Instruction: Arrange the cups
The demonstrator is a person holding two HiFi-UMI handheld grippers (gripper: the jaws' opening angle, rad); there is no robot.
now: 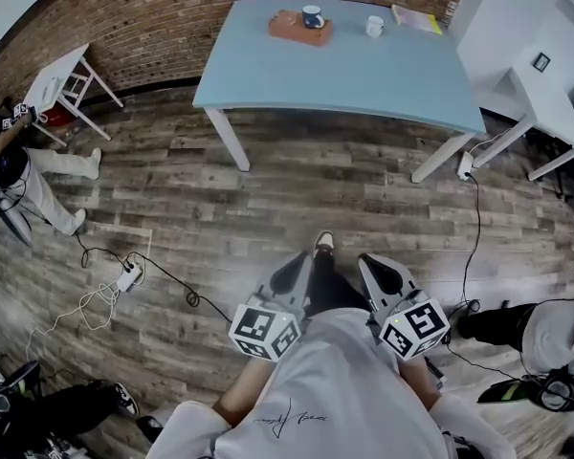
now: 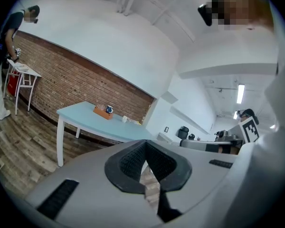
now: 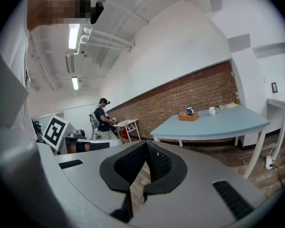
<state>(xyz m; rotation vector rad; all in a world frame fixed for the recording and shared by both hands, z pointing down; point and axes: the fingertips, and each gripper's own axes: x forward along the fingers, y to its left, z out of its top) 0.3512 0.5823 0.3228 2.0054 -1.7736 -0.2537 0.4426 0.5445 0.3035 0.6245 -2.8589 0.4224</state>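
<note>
Head view, largest thing first: wood-plank floor (image 1: 268,208) spread beneath and ahead of both grippers, with a loose cable (image 1: 163,275) trailing off to the left gripper's outer side. Well ahead of both, out of reach: pale blue table (image 1: 364,79) on white legs.

Nearer in: left gripper (image 1: 295,273) and right gripper (image 1: 381,273), side by side close to the body, aimed at the table and tipped slightly down. Both clenched on nothing, pads pressed together in each gripper view, only floor visible through the slit below.

On the table's far part, roughly straight ahead of the left gripper: wooden tray (image 1: 292,29) carrying a blue cup (image 1: 312,15). About straight ahead of the right gripper: white cup (image 1: 374,26), alone on bare tabletop, apart from the tray and near a yellow booklet (image 1: 416,19).

No arranging begun, by the look of it; probably a walk up to the table first.

Possible trouble from here:
- Catching a foot on the cable during the approach.
- Knocking a cup over by arriving with jaws clamped; better opened on the way in.
- Tipping or spinning a small handled cup with an off-centre pinch at the rim.
- Nudging the blue cup off its raised tray.
</note>
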